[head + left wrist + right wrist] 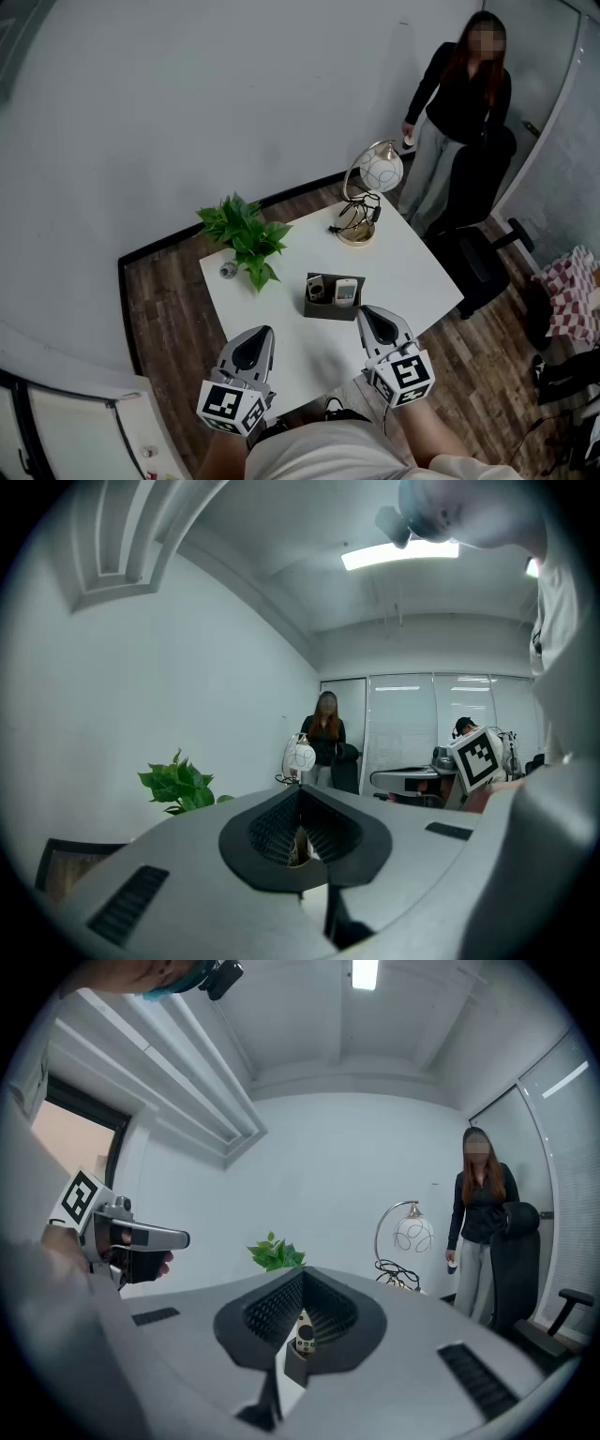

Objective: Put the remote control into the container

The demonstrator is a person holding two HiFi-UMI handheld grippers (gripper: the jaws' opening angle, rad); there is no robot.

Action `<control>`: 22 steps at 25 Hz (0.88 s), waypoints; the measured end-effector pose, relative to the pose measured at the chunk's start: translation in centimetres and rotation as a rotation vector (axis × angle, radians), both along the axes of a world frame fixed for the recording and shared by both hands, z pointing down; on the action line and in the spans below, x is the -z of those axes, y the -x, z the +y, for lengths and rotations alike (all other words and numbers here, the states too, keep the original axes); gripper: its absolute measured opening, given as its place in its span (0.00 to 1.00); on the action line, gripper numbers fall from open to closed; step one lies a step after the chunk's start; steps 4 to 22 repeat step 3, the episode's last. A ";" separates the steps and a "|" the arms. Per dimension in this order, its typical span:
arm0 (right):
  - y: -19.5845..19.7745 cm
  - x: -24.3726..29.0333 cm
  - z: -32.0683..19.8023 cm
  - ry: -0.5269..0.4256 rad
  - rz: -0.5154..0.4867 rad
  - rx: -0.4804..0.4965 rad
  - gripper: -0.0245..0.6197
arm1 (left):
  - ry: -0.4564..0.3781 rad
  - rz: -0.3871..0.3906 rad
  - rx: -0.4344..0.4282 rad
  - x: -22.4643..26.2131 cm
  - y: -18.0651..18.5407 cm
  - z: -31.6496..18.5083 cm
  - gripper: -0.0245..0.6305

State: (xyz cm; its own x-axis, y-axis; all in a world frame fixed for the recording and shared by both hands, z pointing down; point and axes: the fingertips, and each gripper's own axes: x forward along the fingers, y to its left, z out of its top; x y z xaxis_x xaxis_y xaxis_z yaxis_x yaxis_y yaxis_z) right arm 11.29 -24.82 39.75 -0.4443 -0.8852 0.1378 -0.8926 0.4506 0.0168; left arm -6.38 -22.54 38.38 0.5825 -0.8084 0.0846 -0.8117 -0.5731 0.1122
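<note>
Remote control: white remote control (346, 292) standing upright inside the container (332, 306); in the right gripper view it shows through the notch below the closed jaws (305, 1335), with a dark round button near its top.
Container: dark, open-topped box near the middle of the worktop (412, 272); a second, darker item (316, 289) stands in it beside the remote control, too small to name.
Right hand-held gripper: right hand-held gripper (375, 317) at the near edge of the worktop, close to the container's near right corner, jaws pressed together with nothing between them, pointing roughly level.
Left hand-held gripper: left hand-held gripper (257, 334) over the near edge, left of the container and apart from it; jaws together, nothing clamped.
Plant: leafy green plant (246, 234) on the far left part of the worktop, with a small round object (228, 270) just beside it.
Lamp: lamp (372, 183) with a curved arm and white globe at the far corner.
Person: person (461, 98) in a dark top standing beyond the worktop, next to a black office chair (476, 220).
</note>
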 end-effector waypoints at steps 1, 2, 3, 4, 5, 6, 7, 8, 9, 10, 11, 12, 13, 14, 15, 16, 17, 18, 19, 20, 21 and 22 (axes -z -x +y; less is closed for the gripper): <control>0.0 0.0 0.0 -0.001 0.000 -0.001 0.05 | -0.001 0.000 -0.002 0.0 -0.1 0.0 0.05; -0.1 0.1 0.0 -0.002 -0.001 -0.002 0.05 | -0.002 -0.001 -0.004 0.1 -0.1 -0.1 0.05; -0.1 0.1 0.0 -0.003 -0.002 -0.003 0.05 | -0.002 -0.001 -0.006 0.1 -0.2 -0.1 0.05; -0.1 0.1 0.0 -0.003 -0.002 -0.003 0.05 | -0.002 -0.001 -0.006 0.1 -0.2 -0.1 0.05; -0.1 0.1 0.0 -0.003 -0.002 -0.003 0.05 | -0.002 -0.001 -0.006 0.1 -0.2 -0.1 0.05; -0.1 0.1 0.0 -0.003 -0.002 -0.003 0.05 | -0.002 -0.001 -0.006 0.1 -0.2 -0.1 0.05; -0.1 0.1 0.0 -0.003 -0.002 -0.003 0.05 | -0.002 -0.001 -0.006 0.1 -0.2 -0.1 0.05; -0.1 0.1 0.0 -0.003 -0.002 -0.003 0.05 | -0.002 -0.001 -0.006 0.1 -0.2 -0.1 0.05; -0.1 0.1 0.0 -0.003 -0.002 -0.003 0.05 | -0.002 -0.001 -0.006 0.1 -0.2 -0.1 0.05; -0.1 0.1 0.0 -0.003 -0.002 -0.003 0.05 | -0.002 -0.001 -0.006 0.1 -0.2 -0.1 0.05; -0.1 0.1 0.0 -0.003 -0.002 -0.003 0.05 | -0.002 -0.001 -0.006 0.1 -0.2 -0.1 0.05; -0.1 0.1 0.0 -0.003 -0.002 -0.003 0.05 | -0.002 -0.001 -0.006 0.1 -0.2 -0.1 0.05; -0.1 0.1 0.0 -0.003 -0.002 -0.003 0.05 | -0.002 -0.001 -0.006 0.1 -0.2 -0.1 0.05; -0.1 0.1 0.0 -0.003 -0.002 -0.003 0.05 | -0.002 -0.001 -0.006 0.1 -0.2 -0.1 0.05; -0.1 0.1 0.0 -0.003 -0.002 -0.003 0.05 | -0.002 -0.001 -0.006 0.1 -0.2 -0.1 0.05; -0.1 0.1 0.0 -0.003 -0.002 -0.003 0.05 | -0.002 -0.001 -0.006 0.1 -0.2 -0.1 0.05; -0.1 0.1 0.0 -0.003 -0.002 -0.003 0.05 | -0.002 -0.001 -0.006 0.1 -0.2 -0.1 0.05; -0.1 0.1 0.0 -0.003 -0.002 -0.003 0.05 | -0.002 -0.001 -0.006 0.1 -0.2 -0.1 0.05; -0.1 0.1 0.0 -0.003 -0.002 -0.003 0.05 | -0.002 -0.001 -0.006 0.1 -0.2 -0.1 0.05; -0.1 0.1 0.0 -0.003 -0.002 -0.003 0.05 | -0.002 -0.001 -0.006 0.1 -0.2 -0.1 0.05; -0.1 0.1 0.0 -0.003 -0.002 -0.003 0.05 | -0.002 -0.001 -0.006 0.1 -0.2 -0.1 0.05; -0.1 0.1 0.0 -0.003 -0.002 -0.003 0.05 | -0.002 -0.001 -0.006 0.1 -0.2 -0.1 0.05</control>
